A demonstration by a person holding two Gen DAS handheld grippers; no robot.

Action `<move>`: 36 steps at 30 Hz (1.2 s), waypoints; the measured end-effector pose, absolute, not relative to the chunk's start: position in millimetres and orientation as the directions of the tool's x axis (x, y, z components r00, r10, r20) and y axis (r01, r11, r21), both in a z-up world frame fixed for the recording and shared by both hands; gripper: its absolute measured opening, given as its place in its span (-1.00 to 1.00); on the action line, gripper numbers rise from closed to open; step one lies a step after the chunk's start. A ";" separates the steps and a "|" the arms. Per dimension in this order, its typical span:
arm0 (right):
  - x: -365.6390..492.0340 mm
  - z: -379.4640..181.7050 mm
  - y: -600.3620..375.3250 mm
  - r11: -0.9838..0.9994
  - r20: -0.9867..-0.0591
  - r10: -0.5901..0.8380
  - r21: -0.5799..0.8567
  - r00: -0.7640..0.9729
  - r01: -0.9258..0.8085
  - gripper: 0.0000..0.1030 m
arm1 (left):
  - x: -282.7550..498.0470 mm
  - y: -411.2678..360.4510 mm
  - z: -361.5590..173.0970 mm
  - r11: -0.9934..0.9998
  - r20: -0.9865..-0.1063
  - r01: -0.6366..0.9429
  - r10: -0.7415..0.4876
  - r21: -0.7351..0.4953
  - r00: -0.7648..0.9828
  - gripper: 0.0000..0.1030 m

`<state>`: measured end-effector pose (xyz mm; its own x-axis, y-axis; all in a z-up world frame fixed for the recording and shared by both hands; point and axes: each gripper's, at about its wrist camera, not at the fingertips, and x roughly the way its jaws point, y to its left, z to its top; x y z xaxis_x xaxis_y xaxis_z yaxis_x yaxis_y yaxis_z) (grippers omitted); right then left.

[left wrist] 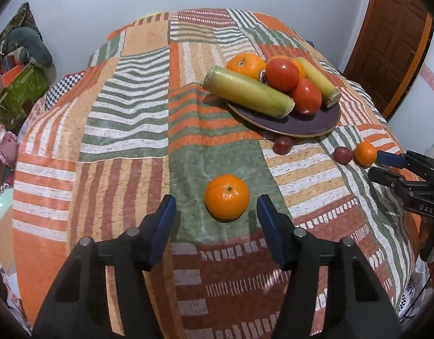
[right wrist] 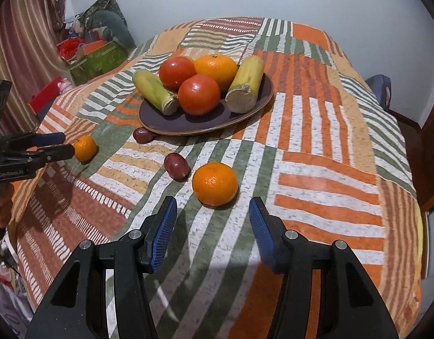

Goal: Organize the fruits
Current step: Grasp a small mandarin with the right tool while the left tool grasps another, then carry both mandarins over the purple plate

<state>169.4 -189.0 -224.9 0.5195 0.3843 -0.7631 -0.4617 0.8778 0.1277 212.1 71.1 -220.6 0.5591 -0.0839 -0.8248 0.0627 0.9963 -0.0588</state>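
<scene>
A mandarin (left wrist: pixel 226 197) lies on the patchwork cloth just ahead of my left gripper (left wrist: pixel 216 202), whose blue pads stand apart on either side without touching it. A second mandarin (right wrist: pixel 215 183) sits just beyond the tips of my right gripper (right wrist: pixel 212 202), which is also open and holds nothing. A dark purple plate (right wrist: pixel 166 115) further back holds an orange, two red tomatoes and two yellow-green cut stalks. Two small dark red fruits (right wrist: pixel 143 134) (right wrist: pixel 176 165) lie on the cloth between the plate and the mandarins.
The cloth-covered table (right wrist: pixel 329 147) drops away at its rounded edges. In the left wrist view the right gripper (left wrist: pixel 376 165) shows at the far right, beside its mandarin (left wrist: pixel 365 154). Boxes and bundled cloth (right wrist: pixel 98 53) are piled at the back left; a wooden door (left wrist: pixel 392 42) is on the right.
</scene>
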 end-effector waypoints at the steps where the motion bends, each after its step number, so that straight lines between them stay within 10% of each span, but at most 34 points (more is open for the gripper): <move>1: 170.5 -225.4 -188.6 0.879 -0.762 0.384 0.128 0.522 -0.460 -0.04 | 213.4 70.6 -223.0 0.996 -0.827 0.064 -0.087 -0.062 0.556 0.06; 36: 195.4 -197.3 -162.1 0.850 -0.714 0.421 0.096 0.559 -0.517 -0.37 | 241.7 41.7 -204.7 0.987 -0.778 0.140 -0.153 -0.084 0.610 -0.26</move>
